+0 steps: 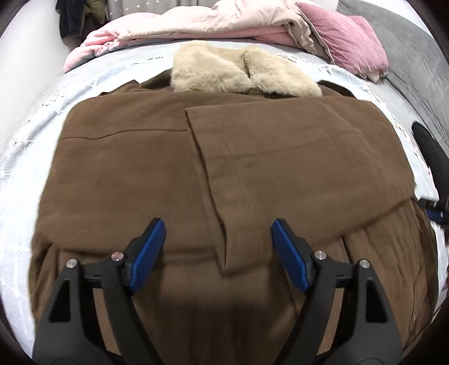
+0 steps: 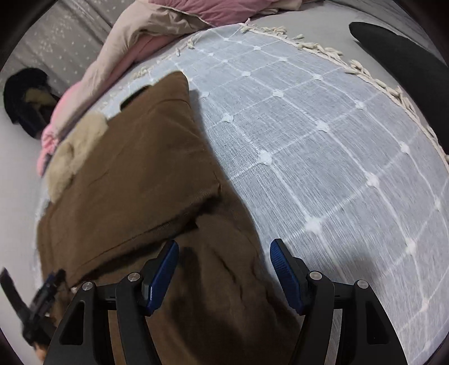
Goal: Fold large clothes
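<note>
Coat of thick brown woollen cloth is laid flat on the bed, over a pale blue woven sheet with a white grid and small knots, edged by a cream fringe. Its panels are folded inward, so a roughly rectangular shape is formed, and a soft beige fur collar is seen at the far end. Crumpled pink bedding is piled behind. The left gripper is held spread above the cloth, with nothing pinched. The right gripper is also spread, over the coat's edge.
</note>
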Demonstrator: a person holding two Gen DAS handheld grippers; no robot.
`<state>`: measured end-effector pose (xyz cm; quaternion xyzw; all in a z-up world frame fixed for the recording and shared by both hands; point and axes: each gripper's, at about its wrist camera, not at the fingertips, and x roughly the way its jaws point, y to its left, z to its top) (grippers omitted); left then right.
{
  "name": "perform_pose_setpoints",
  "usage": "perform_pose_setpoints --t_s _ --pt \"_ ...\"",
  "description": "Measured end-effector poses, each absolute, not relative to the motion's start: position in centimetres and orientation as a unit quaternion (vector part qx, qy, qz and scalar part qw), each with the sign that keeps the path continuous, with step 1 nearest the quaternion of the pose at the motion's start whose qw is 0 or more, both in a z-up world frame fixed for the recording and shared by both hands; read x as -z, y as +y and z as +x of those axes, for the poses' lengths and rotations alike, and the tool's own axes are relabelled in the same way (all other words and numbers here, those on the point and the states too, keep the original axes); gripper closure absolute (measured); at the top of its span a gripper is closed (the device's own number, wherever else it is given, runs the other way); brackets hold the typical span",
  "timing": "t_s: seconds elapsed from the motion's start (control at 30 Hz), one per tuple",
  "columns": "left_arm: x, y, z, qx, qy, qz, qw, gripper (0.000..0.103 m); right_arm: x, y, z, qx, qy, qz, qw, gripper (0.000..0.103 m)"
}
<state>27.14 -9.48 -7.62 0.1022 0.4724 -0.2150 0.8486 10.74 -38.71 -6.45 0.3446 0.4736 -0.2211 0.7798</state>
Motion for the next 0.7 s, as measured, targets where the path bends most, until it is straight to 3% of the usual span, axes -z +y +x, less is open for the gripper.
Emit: perform_pose_setpoints --t_s 0.17,0.3,0.43,0.7 --pt "5.3 -6.7 23.4 0.252 0.476 0.108 0.835 0.022 3.0 -36.8 7.4 0.212 0.448 0.319 0.808 0.034" --pt "3.3 -3.9 19.8 0.273 0.475 0.111 0.829 0.013 1.1 -33.9 5.0 0.169 0.447 0.289 0.83 0.033" --pt "1.8 -0.1 15.9 0.279 0.472 0.108 0.83 0.005 1.6 -31.5 2.6 0.146 0.453 0.265 0.838 0.029" --pt "2.2 6.7 11.2 0.264 0.484 0.058 0.832 0.005 4.2 -29.6 -4.5 0.14 0.442 0.312 0.829 0.029"
